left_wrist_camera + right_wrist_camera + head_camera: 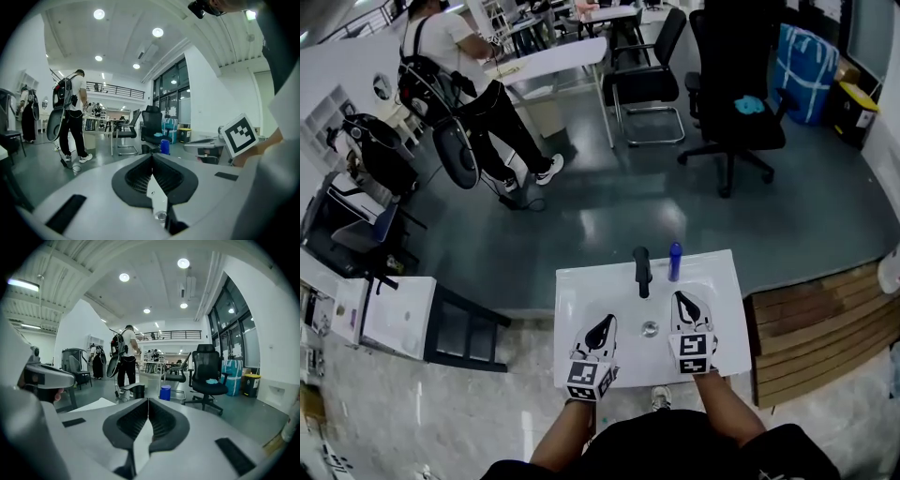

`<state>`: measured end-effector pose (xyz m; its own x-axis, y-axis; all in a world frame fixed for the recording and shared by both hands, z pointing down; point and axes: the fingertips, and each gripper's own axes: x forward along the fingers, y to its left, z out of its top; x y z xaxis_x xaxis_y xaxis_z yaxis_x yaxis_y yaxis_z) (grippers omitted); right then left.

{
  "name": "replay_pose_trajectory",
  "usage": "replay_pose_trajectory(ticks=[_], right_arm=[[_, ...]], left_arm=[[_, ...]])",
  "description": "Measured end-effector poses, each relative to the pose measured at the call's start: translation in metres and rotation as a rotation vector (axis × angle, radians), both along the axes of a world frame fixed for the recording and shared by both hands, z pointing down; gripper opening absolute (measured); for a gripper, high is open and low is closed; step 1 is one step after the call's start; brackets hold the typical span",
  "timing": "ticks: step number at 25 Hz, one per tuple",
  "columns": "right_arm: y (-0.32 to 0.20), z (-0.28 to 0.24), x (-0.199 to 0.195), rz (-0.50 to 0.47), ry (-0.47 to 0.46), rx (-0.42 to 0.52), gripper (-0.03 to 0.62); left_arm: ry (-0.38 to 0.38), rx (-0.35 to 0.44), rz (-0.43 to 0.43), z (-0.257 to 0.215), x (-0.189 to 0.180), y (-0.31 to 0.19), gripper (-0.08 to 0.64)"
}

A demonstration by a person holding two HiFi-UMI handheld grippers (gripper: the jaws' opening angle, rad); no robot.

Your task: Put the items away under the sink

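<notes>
Where my left gripper (604,326) hangs: over the near left part of the white sink (579,295), jaws pressed together, nothing between them.
Right gripper (683,302): over the near right part of the basin, jaws likewise closed tip to tip and empty.
My fingers' make: ribbed black pads set in smooth pale shells.
Drain (650,328): small, round, metal, between my two grippers.
Sink shape: rectangular, smooth, glossy.
Faucet (642,270): black, blocky, at the back centre.
Blue bottle (675,261): upright on the back rim, just right of the faucet, beyond my right fingertips and apart from them, farther from my left ones.
Hidden: the space under the sink is covered by its top; in both gripper views only the bottle's top shows above my jaws.
Farther off: black office chair (731,84) on the grey floor; a person (455,56) standing with a backpack.
</notes>
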<state>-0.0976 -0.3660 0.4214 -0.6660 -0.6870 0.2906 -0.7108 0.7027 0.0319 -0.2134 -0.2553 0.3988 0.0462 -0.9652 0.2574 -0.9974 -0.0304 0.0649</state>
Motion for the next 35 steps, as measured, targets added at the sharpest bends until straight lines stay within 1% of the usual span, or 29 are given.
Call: replay_pose_trajectory(ticks=[3, 4, 6, 9, 11, 15, 22, 24, 27, 31, 35], right_arm=[[-0.020, 0.007, -0.011, 0.019, -0.002, 0.013, 0.021], [-0.028, 0.009, -0.014, 0.032, 0.002, 0.014, 0.035], [-0.041, 0.017, -0.017, 0.057, 0.015, 0.004, 0.154], [-0.057, 0.033, -0.023, 0.085, 0.037, -0.022, 0.203], [-0.066, 0.043, -0.027, 0.096, 0.049, -0.041, 0.221], [-0.082, 0.064, -0.031, 0.114, 0.068, -0.078, 0.227], [-0.110, 0.088, -0.040, 0.152, 0.076, -0.127, 0.229], [-0.115, 0.092, -0.042, 0.158, 0.074, -0.130, 0.218], [-0.117, 0.093, -0.047, 0.159, 0.069, -0.127, 0.172], [-0.117, 0.093, -0.052, 0.149, 0.072, -0.102, 0.166], [-0.111, 0.087, -0.047, 0.143, 0.067, -0.075, 0.163]], left_arm=[[-0.008, -0.024, -0.001, 0.010, -0.006, -0.005, 0.021], [-0.010, -0.029, -0.001, 0.012, -0.007, -0.008, 0.021], [-0.009, -0.040, -0.004, 0.016, -0.011, -0.012, 0.021], [-0.002, -0.058, -0.015, 0.024, -0.020, -0.016, 0.021], [0.003, -0.066, -0.019, 0.028, -0.024, -0.018, 0.021], [0.005, -0.073, -0.023, 0.033, -0.028, -0.021, 0.021], [0.004, -0.091, -0.050, 0.039, -0.038, -0.020, 0.021], [0.003, -0.098, -0.055, 0.041, -0.039, -0.019, 0.021], [0.005, -0.106, -0.059, 0.044, -0.042, -0.015, 0.021], [0.005, -0.100, -0.061, 0.045, -0.043, -0.012, 0.021], [-0.010, -0.101, -0.054, 0.045, -0.039, -0.005, 0.021]])
